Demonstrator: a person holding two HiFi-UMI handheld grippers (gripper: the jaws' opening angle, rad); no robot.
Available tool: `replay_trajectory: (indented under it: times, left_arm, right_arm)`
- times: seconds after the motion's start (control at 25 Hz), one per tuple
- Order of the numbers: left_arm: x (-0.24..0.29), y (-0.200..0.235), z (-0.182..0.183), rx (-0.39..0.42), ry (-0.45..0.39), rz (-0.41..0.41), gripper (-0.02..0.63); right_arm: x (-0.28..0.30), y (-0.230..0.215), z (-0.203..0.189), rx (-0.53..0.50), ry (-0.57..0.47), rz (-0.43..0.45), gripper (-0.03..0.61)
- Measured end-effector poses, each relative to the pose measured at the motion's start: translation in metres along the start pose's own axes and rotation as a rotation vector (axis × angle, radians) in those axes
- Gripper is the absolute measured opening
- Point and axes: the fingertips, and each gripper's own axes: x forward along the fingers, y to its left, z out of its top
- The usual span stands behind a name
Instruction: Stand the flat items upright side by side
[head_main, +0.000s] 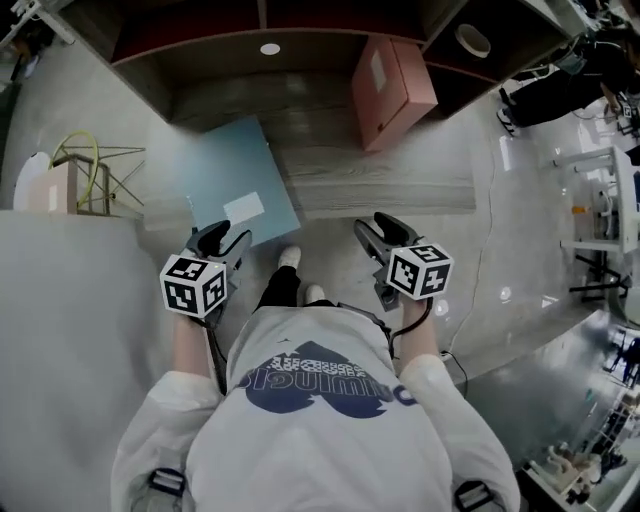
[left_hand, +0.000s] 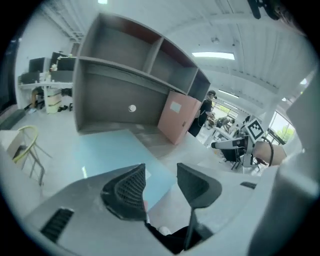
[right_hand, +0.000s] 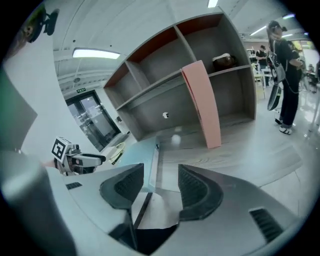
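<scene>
A light blue flat box lies tilted on the wooden floor of the shelf unit, its near corner over the edge. A pink flat box stands upright in the shelf to the right. My left gripper is at the blue box's near edge, jaws apart; in the left gripper view the blue box lies just beyond the left gripper, not pinched. My right gripper hovers over the floor before the shelf. In the right gripper view the right gripper stands open and empty, aimed between blue box and pink box.
A yellow wire stand and a white bag sit left of the shelf. A roll of tape lies in a right compartment. Desks and cables crowd the right side. A person stands beyond the shelf.
</scene>
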Motion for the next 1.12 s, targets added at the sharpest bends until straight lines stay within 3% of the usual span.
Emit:
replay_trajectory:
  times: [0.32,0.48,0.64,0.92,1.12]
  left_arm:
    - [-0.094,0.003,-0.089,-0.189,-0.103,0.223,0.192]
    - [-0.128,0.002,-0.13,-0.287,-0.141,0.28,0.198]
    - [-0.145,0.007,-0.158,-0.316,-0.116,0.318,0.214]
    - [-0.123,0.042,-0.161,-0.311,-0.009,0.341,0.257]
    - [-0.083,0.07,-0.149,-0.303,0.074,0.264,0.274]
  right_arm:
    - [-0.005,0.074,-0.043,-0.099,0.046,0.199,0.213]
    - [-0.011,0.103,-0.066,-0.126,0.072,0.272,0.215]
    - [-0.007,0.126,-0.076,-0.158,0.106,0.315,0.219]
    - [0.021,0.142,-0.086,-0.197,0.206,0.268,0.242]
    - [0.042,0.146,-0.088,-0.144,0.233,0.199,0.252]
